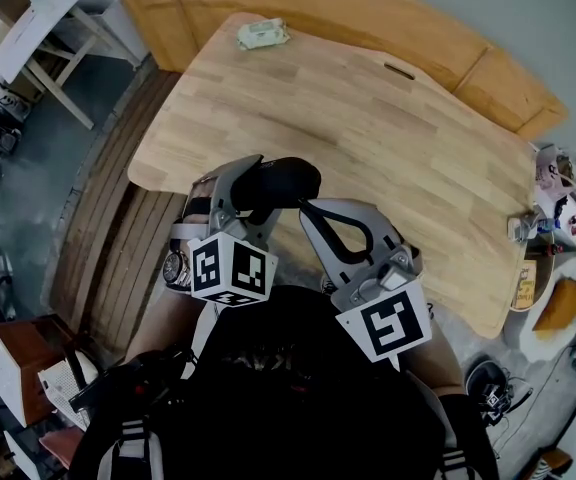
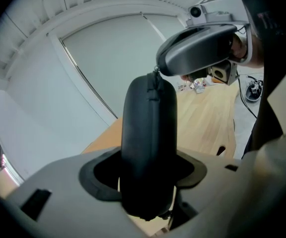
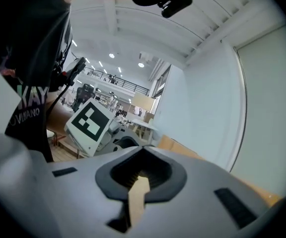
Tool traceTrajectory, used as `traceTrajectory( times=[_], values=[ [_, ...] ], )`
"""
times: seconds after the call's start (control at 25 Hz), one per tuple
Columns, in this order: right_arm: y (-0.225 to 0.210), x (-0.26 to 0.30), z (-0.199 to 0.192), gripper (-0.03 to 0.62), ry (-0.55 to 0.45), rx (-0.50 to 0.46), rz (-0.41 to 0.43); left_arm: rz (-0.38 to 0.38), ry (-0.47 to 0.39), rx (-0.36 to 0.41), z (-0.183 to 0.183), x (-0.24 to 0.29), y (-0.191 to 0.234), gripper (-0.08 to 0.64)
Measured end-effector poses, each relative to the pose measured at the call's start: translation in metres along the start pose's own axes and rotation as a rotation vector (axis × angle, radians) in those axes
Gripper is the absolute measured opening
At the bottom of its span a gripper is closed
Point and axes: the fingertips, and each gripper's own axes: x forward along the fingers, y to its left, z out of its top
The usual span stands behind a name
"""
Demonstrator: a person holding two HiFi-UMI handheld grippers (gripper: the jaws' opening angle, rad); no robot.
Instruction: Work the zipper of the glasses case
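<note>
Jaws of our left gripper [image 1: 251,183] clamp the black glasses case [image 1: 290,178] near one end, holding it in the air over the wooden table [image 1: 368,118]'s near edge, while our right gripper [image 1: 308,208] is clenched tight, tips at the case's other end, zipper pull unseen.

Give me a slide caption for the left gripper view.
Left gripper clamps the black glasses case; the shut right gripper sits at the zipper on its far end.
</note>
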Motion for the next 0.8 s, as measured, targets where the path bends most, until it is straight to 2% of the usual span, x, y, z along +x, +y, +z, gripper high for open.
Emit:
traceTrajectory(
  times=[0.12,0.2,0.32,0.4,0.44,0.52,0.68,0.8],
  values=[
    [0.005,0.000,-0.004,0.017,0.009,0.031,0.039,-0.005,0.003,0.001,-0.002,-0.001,-0.003,0.272],
    [0.005,0.000,0.001,0.017,-0.030,0.071,0.050,-0.013,-0.003,-0.002,-0.003,-0.001,-0.006,0.272],
    [-0.006,0.001,0.031,0.018,-0.259,0.281,0.025,-0.041,-0.035,-0.037,-0.003,-0.003,-0.009,0.272],
    [-0.009,-0.004,0.038,0.020,-0.322,0.345,0.046,-0.066,-0.066,-0.087,-0.001,-0.005,-0.011,0.273],
    [-0.010,-0.007,0.038,0.032,-0.334,0.368,0.065,-0.084,-0.086,-0.126,0.000,-0.006,-0.011,0.273],
    [-0.011,-0.016,0.032,0.113,-0.346,0.424,0.119,-0.133,-0.143,-0.235,0.002,-0.009,-0.010,0.273],
    [-0.024,-0.023,0.014,0.152,-0.391,0.624,0.184,-0.264,-0.316,-0.531,0.014,-0.018,-0.004,0.273],
    [-0.028,-0.018,-0.011,0.180,-0.372,0.747,0.213,-0.352,-0.440,-0.723,0.024,-0.027,0.003,0.273]
  ],
)
